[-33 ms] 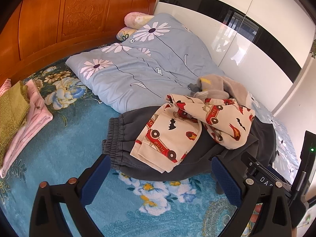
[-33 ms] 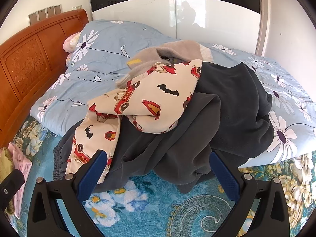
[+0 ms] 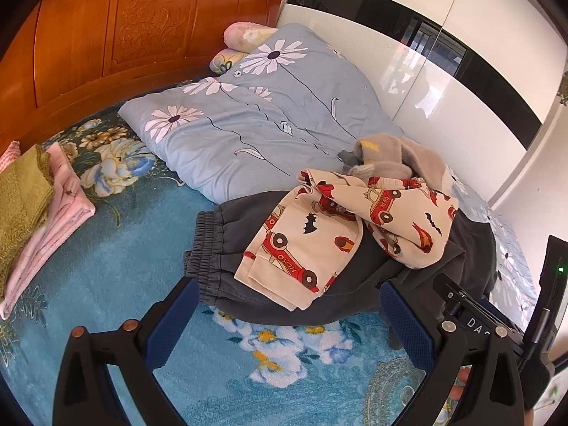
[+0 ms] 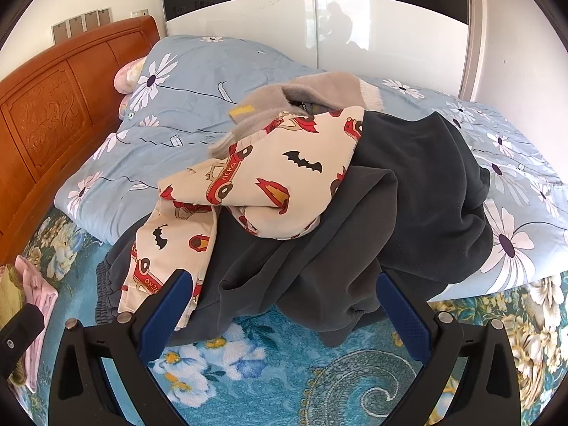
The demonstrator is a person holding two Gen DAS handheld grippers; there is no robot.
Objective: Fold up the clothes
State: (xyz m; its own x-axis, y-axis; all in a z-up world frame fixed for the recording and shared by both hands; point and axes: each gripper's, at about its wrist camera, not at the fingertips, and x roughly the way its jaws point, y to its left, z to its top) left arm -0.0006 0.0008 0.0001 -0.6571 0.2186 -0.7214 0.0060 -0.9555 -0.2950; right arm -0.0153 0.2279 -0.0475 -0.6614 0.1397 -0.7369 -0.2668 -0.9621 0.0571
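A heap of unfolded clothes lies on the bed, and everything else is placed here relative to that heap. Its base is a dark grey garment, whose gathered elastic edge faces the left gripper and spreads onto the blue floral bedspread. Draped over it is a cream garment printed with red cars and black bats; one narrow part of it hangs down to the near edge of the heap, just beside the elastic edge. A beige fleece piece sits on the top of the heap at its far side.

Behind the heap and partly beneath it lies a light blue daisy-print quilt, reaching toward the carved wooden headboard. Well apart from the heap, toward the headboard, a folded stack rests on the bedspread: an olive knit on top of a pink garment.

In front of the heap an open stretch of bedspread runs along its near edge, and more bare bedspread lies between the heap and the folded stack.

The left gripper hovers at the near edge of the heap, fingers spread wide and holding nothing. The right gripper hovers at the same near edge, its fingers likewise wide apart and empty, framing the dark garment's drooping hem.
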